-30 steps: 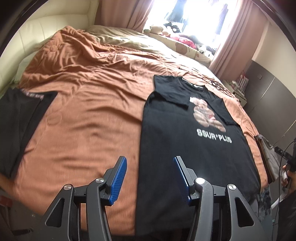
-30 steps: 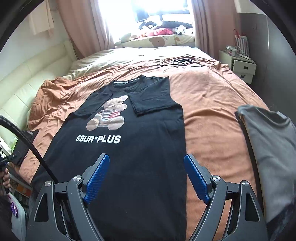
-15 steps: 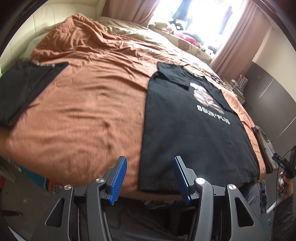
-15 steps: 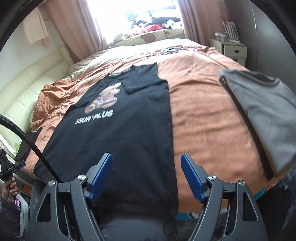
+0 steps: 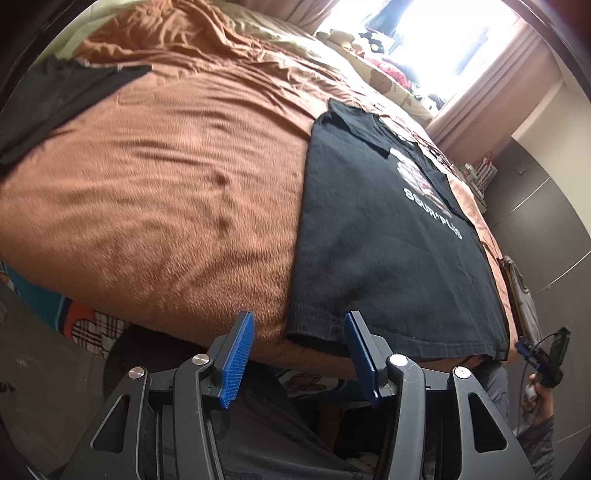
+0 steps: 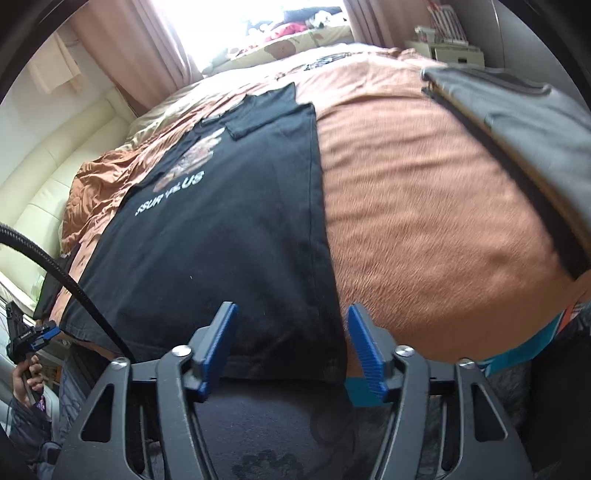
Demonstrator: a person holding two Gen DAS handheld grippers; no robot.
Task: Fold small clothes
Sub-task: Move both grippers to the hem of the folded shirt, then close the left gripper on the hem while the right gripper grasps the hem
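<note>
A black T-shirt (image 6: 236,229) with sleeves folded in lies flat on a rust-orange bedspread (image 5: 166,177), hem at the bed's near edge, beneath a bright curtained window (image 6: 258,22). The left gripper (image 5: 299,354) stands part-open at one hem corner; the right gripper (image 6: 290,347), jaws just narrowing, frames the other, neither pressing on cloth.

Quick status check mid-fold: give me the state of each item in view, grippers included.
Black T-shirt: flat on the bed, print up, both sleeves folded in, hem at the near edge.
Left hand-held gripper: open around the shirt's hem corner, not gripping.
Right hand-held gripper: jaws just closing in, not yet pinching the hem.
Grey garment: folded.
Dark garment: lying flat.
</note>
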